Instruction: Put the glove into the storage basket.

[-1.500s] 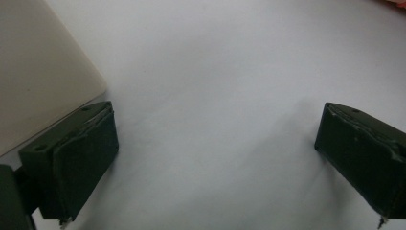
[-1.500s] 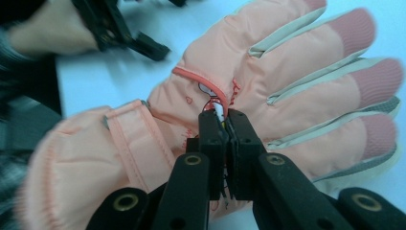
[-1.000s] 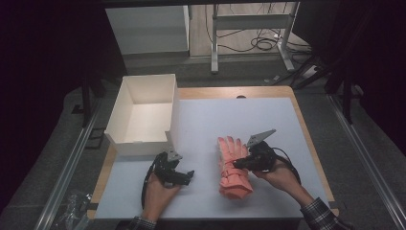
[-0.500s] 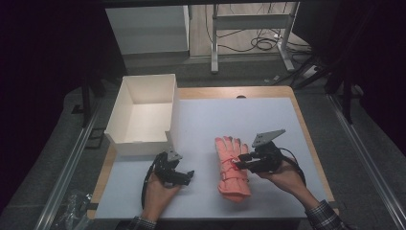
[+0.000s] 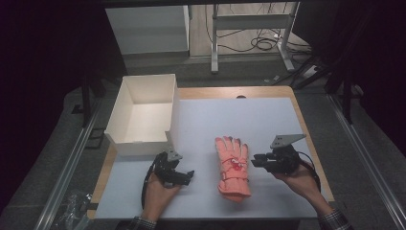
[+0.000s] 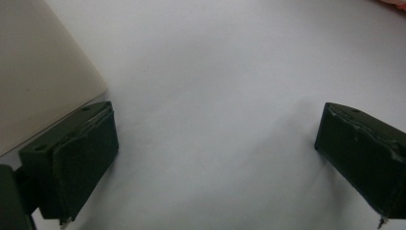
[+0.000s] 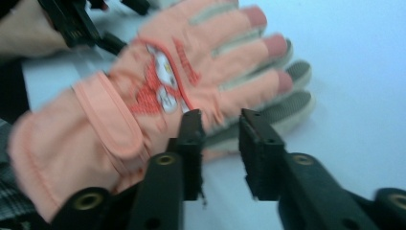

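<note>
An orange-pink padded glove (image 5: 231, 165) lies flat on the white table mat (image 5: 249, 120), near the front edge, its fingers pointing away from the person and its cuff toward them. On the back of the glove is a red and white printed design (image 7: 165, 79); any writing in it is too blurred to read. A strap crosses the wrist, the fingertips are a darker pink, and a grey palm side with a lighter edge peeks out underneath, perhaps a second glove, though it is hard to tell. The right gripper (image 5: 256, 161) sits just beside the glove's right edge, its jaws parted by a narrow gap with nothing between them. The left gripper (image 5: 187, 175) rests on the mat left of the glove, jaws spread wide and empty. A white open box (image 5: 143, 112) stands at the mat's left rear.
</note>
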### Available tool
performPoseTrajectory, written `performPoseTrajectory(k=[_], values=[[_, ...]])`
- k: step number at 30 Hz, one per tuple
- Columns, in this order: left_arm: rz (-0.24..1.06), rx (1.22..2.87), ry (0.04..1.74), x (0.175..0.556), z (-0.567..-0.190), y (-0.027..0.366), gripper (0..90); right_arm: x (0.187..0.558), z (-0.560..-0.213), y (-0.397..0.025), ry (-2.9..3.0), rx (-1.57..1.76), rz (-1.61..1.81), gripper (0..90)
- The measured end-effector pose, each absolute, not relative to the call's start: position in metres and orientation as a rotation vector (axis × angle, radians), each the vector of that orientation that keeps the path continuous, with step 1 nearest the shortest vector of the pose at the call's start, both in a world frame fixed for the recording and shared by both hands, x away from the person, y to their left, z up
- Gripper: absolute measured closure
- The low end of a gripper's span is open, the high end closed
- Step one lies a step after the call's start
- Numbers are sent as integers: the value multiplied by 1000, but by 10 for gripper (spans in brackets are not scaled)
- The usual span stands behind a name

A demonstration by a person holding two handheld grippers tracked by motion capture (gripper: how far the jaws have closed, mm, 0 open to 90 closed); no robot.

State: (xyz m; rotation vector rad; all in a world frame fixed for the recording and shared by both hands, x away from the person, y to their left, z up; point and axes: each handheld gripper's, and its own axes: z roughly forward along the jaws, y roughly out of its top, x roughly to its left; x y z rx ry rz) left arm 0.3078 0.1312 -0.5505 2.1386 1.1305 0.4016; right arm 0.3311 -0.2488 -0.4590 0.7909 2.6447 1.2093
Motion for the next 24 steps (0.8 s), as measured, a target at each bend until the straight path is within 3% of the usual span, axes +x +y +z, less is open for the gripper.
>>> performPoseTrajectory(k=[2, 3, 7, 24], values=[[402, 2140, 1130, 308, -550, 131, 12, 330, -463, -251, 2650, 790, 1204, 775], [403, 2140, 1130, 308, -550, 131, 12, 328, -474, -254, 2661, 799, 1203, 849], [402, 2140, 1130, 308, -550, 131, 12, 322, -489, -257, 2682, 798, 1187, 888], [402, 2140, 1130, 308, -550, 131, 12, 296, -519, -245, 2714, 733, 1197, 889]])
